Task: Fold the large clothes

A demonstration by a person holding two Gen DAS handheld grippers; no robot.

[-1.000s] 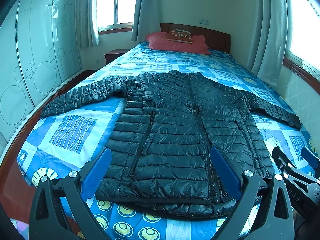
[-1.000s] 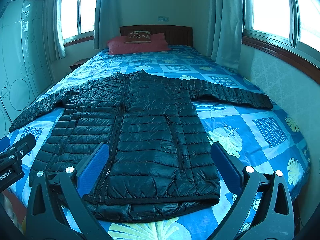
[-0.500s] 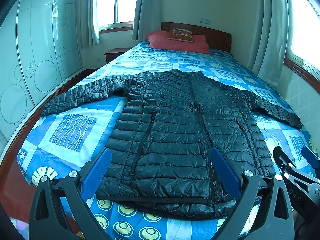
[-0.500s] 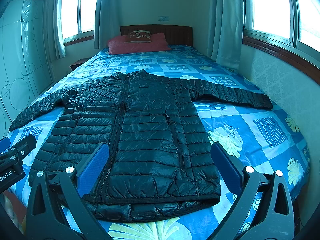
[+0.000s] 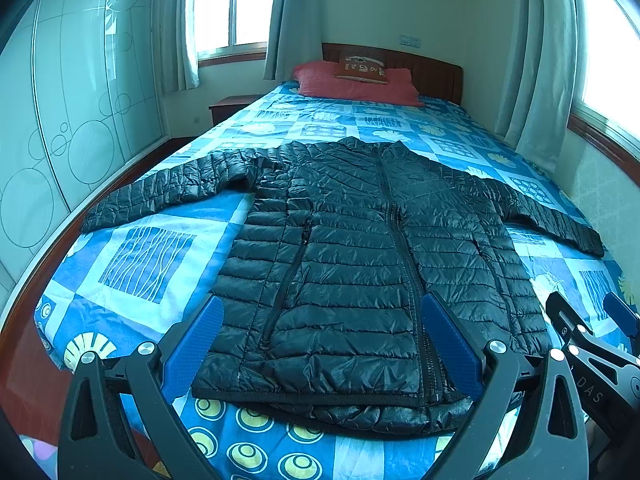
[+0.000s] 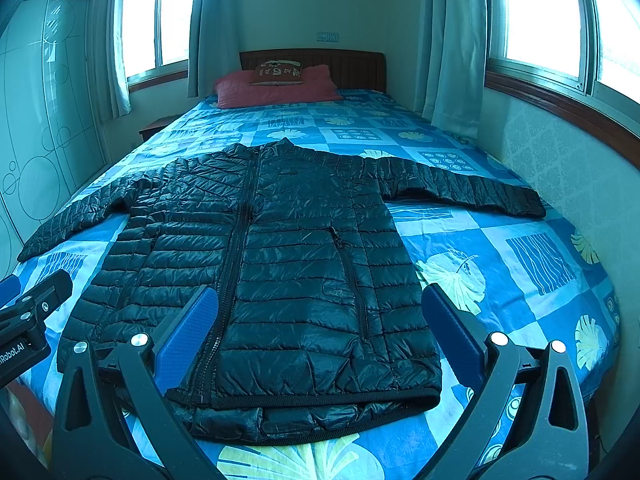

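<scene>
- The bed (image 5: 168, 264) with its blue patterned cover is filling most of both views, and it is reaching from the near edge up to the wooden headboard (image 6: 352, 66) at the far wall.
- The black quilted puffer jacket (image 5: 360, 264) is lying flat on the near half of the bed, front side up and zipped, with the hem near and the collar far; the left sleeve (image 5: 168, 188) and the right sleeve (image 6: 468, 192) are both lying spread out to the sides.
- Compared with the pictures from one second ago, almost nothing is changing: the jacket is keeping the same shape and both tools are only drifting a very little. I judge that the folding is not yet starting, and that this is a pause before the first reach to a sleeve or to the hem.
- The left gripper (image 5: 320, 344) is hovering over the near hem, with its blue pads spread wide and nothing between them.
- The right gripper (image 6: 320, 340) is hovering in the same way over the right half of the hem, also spread wide and empty.
- The red pillow (image 5: 356, 86) is resting at the far end, with a small brown cushion (image 6: 278, 70) on it; the cushion is carrying pale writing, but it is too small for reading.
- On the right gripper's body, as the left view shows it, the letters "DAS" are showing; on the left gripper's body, in the right view, "Robot.AI" is showing, cut by the frame edge.
</scene>
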